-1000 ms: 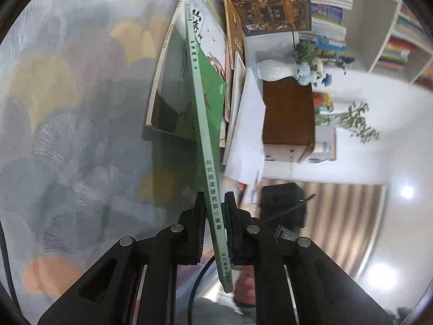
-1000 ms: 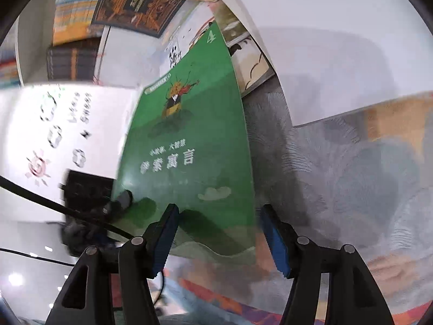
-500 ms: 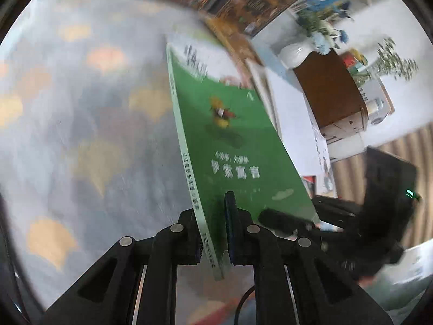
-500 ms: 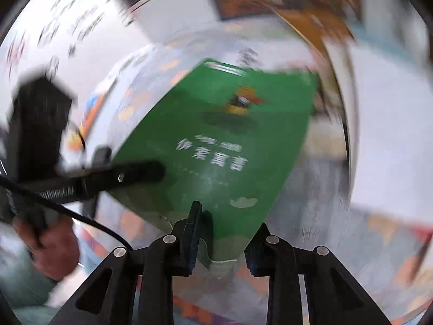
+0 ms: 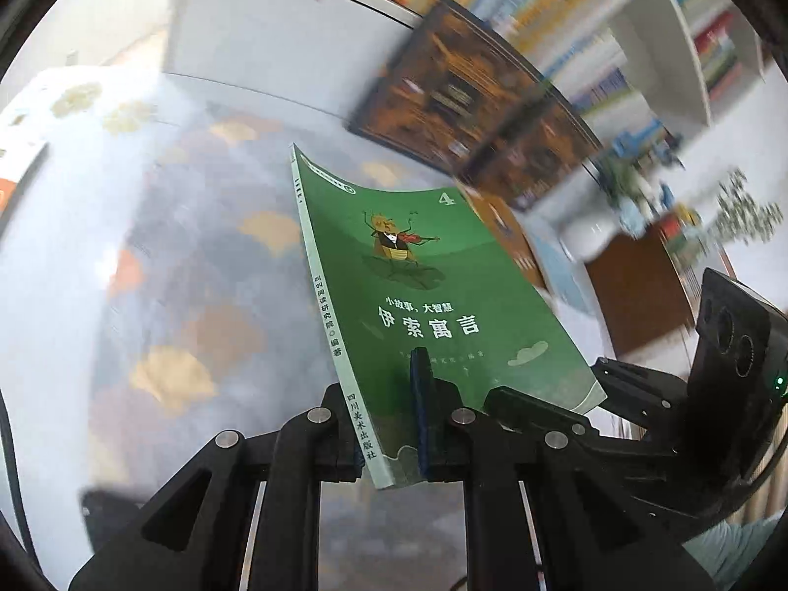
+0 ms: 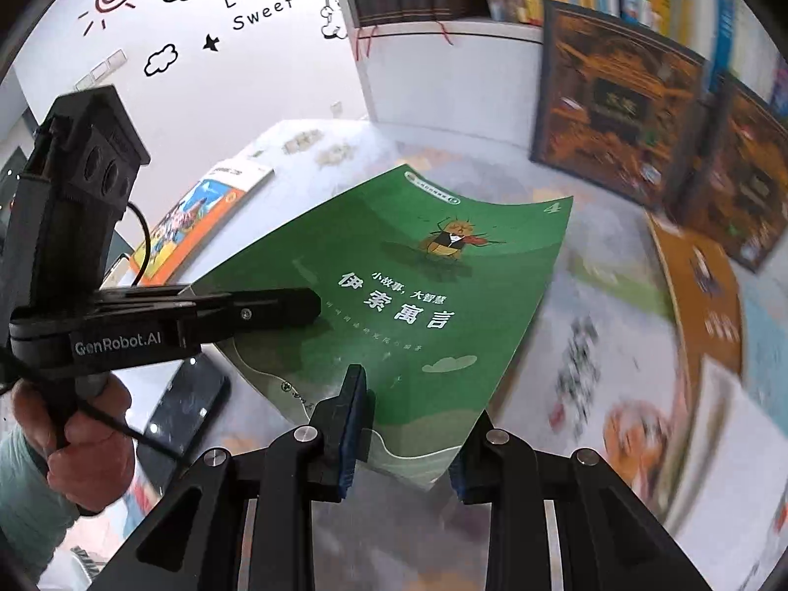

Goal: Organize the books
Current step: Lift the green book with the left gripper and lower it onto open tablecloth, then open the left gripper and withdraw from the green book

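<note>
Green book (image 5: 433,295) held in air by both grippers
Left gripper (image 5: 389,423) clamps its spine-side bottom corner, right gripper (image 6: 409,423) clamps the bottom edge beside it; book tilts above the patterned rug (image 5: 197,295).

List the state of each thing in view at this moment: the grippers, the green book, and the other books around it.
Left gripper: shut on the green book's spine edge.
Right gripper: shut on the green book's bottom edge.
Green book: closed, cover up, held off the patterned mat, tilted.
Orange picture book: closed, lying flat on the mat.
Dark brown books: closed, standing propped against the bookshelf.
</note>
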`<state>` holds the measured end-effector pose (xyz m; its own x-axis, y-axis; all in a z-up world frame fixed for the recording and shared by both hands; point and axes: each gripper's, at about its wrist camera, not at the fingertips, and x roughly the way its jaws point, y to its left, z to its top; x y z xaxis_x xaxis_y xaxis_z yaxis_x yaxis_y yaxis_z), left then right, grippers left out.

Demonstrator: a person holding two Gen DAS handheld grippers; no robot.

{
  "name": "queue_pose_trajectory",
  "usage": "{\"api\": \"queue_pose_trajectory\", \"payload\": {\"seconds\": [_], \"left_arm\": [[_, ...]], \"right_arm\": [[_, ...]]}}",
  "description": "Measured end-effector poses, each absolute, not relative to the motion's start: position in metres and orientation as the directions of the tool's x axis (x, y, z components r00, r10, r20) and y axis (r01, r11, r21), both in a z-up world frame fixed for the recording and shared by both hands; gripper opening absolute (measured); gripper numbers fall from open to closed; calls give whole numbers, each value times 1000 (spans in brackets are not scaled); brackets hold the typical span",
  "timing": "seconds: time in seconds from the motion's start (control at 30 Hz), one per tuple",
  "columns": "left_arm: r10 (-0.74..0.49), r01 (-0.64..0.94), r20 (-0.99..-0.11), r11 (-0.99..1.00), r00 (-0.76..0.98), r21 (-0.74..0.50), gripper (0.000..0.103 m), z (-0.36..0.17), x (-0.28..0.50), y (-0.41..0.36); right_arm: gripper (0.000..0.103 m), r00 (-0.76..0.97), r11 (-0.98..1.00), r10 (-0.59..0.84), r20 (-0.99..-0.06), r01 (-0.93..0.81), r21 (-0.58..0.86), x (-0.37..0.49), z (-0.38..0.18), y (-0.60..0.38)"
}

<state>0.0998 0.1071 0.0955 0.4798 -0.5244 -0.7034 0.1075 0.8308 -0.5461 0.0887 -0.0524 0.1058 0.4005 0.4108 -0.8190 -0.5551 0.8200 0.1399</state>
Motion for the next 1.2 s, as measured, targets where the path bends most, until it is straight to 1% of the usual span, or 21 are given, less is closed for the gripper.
{"api": "queue_pose_trajectory", "payload": {"seconds": [0.2,0.3,0.7,0.73,0.77,0.87,0.9,1.03,1.1,1.2], "left_arm": [[-471,42,-719,850,511,-526,13,80,132,131],[-466,19,-728,848,502,-530,13,69,144,138],[-471,-36,-744,834,475,-551,13,45,148,155],[-469,-44,-745,833,474,-552,14,44,147,157],[-464,-52,-749,834,472,-549,17,43,147,158],[-430,-89,-778,849,458,-521,25,38,143,163],[-407,-105,-795,860,450,-500,26,36,140,165],[-328,-178,-849,886,415,-429,27,29,126,179],[-319,-194,-849,883,421,-428,27,32,113,185],[-299,-173,-848,898,437,-405,27,46,95,181]], "right_arm": [[27,370,819,422,-828,-547,174,136,94,-24],[27,351,823,416,-839,-537,184,150,88,-14],[29,291,826,433,-853,-507,246,155,67,-3],[29,284,826,436,-854,-503,254,155,66,-3],[30,275,827,440,-855,-495,266,155,65,-3],[30,224,828,456,-861,-462,318,159,55,-5],[31,210,828,458,-864,-454,329,159,52,-6],[32,121,832,465,-877,-400,386,152,33,-16],[32,96,828,478,-873,-380,412,141,27,-22],[32,105,832,466,-878,-389,395,115,29,-31]]}}
